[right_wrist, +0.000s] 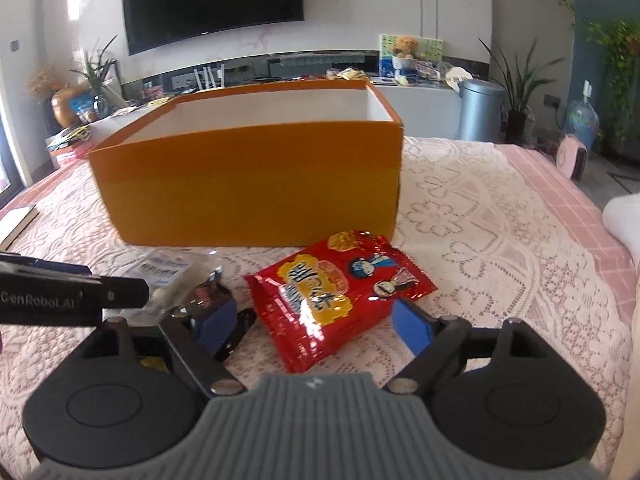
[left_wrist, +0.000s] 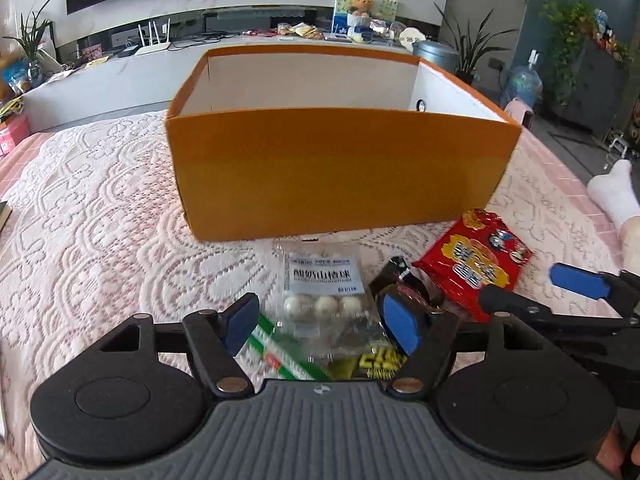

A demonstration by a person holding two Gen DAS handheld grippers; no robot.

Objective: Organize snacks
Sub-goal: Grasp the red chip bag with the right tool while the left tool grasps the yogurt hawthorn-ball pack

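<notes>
Right wrist: red snack packet [right_wrist: 338,300] before orange box [right_wrist: 256,188].

Orange box [left_wrist: 332,172]: floor hidden behind near wall in both views. Clear packet [left_wrist: 324,280] lower end hidden by left gripper [left_wrist: 320,322]. Yellow wrapper [left_wrist: 380,360] (print blurred), possibly another snack, mostly hidden.

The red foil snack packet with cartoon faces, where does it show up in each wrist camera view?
Left wrist view: the red foil snack packet lies right of centre on the lace tablecloth, beyond the left gripper.
Right wrist view: it lies at centre, between the open fingers of the right gripper.
Shared landmark: the orange cardboard box, just behind the packet in both.
</notes>
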